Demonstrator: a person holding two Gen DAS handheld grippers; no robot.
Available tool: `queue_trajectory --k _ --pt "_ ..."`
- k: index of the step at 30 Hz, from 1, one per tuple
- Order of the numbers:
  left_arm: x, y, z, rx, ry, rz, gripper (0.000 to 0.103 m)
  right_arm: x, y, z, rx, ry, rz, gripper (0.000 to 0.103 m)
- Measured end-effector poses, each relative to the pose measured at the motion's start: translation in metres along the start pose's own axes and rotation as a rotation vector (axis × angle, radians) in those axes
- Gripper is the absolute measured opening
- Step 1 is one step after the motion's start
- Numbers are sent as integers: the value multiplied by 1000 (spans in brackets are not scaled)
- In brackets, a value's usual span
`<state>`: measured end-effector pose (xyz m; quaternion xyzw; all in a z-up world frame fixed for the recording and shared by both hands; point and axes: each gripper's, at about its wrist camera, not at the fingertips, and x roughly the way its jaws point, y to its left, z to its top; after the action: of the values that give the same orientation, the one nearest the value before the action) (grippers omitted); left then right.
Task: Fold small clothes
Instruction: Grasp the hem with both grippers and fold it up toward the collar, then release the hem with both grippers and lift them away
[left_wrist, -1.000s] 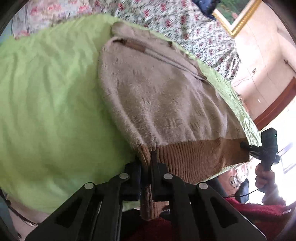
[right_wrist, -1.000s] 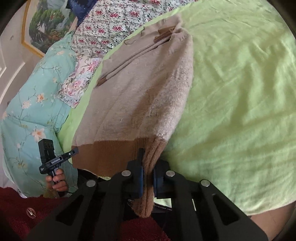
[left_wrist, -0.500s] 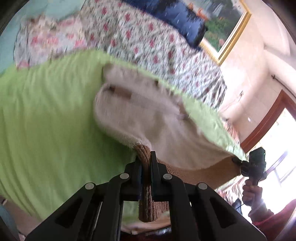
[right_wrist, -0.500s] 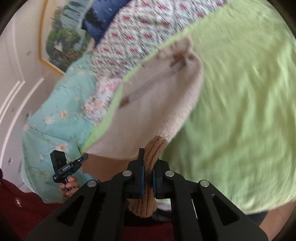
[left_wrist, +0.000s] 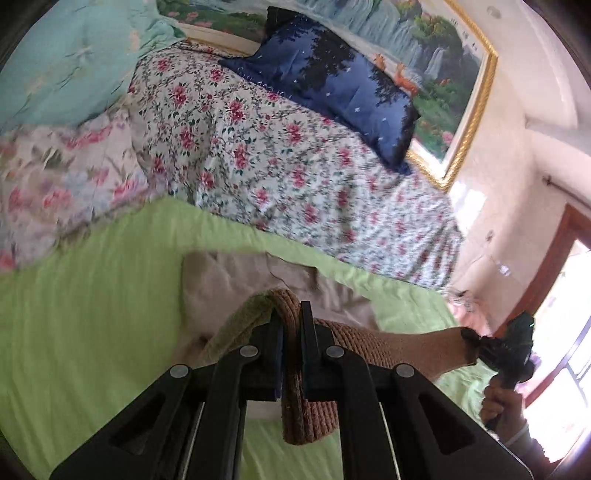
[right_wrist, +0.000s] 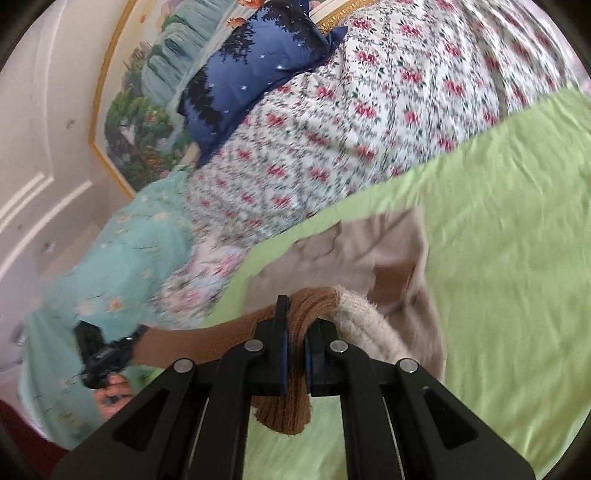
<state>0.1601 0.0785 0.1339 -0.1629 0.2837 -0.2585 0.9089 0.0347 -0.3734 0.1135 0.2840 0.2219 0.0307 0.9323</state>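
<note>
Left gripper (left_wrist: 291, 332) is clamped tight on the brown ribbed hem (left_wrist: 388, 343) of a small beige knitted sweater (left_wrist: 229, 280), w/ a tuft of rib hanging below the jaws. Right gripper (right_wrist: 295, 332) is pinched hard on the same hem at its other corner, approx. the opposite end. Hem is stretched taut btwn the 2, lifted off the bed; the sweater's top end lies on the light-green bedsheet (left_wrist: 92, 295). Behind: a white quilt w/ pink flowers (left_wrist: 277, 147), a dark-blue cushion (left_wrist: 332, 81), a gold-framed landscape painting (left_wrist: 443, 55). Both views are motion-blurred.
</note>
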Motion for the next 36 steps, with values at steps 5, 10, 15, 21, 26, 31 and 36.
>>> queue_trajectory --k 5,10,15,21,26,31,36 --pt "71 24 19 -20 53 77 5 60 -15 35 -21 23 -68 7" --pt "137 51 21 -44 123 129 5 119 -47 53 9 66 -140 7" --pt "196 74 19 -76 185 178 6 166 -78 53 37 117 -203 7" --pt "244 95 0 -87 294 222 9 210 -110 42 76 207 -264 9" --pt "215 81 -20 -92 301 148 17 188 -108 35 98 197 -274 26" --pt "201 21 -51 18 377 25 24 150 -64 24 -16 124 -244 43" --pt "238 -23 -68 160 498 -30 24 217 -13 -4 -182 458 -8 43"
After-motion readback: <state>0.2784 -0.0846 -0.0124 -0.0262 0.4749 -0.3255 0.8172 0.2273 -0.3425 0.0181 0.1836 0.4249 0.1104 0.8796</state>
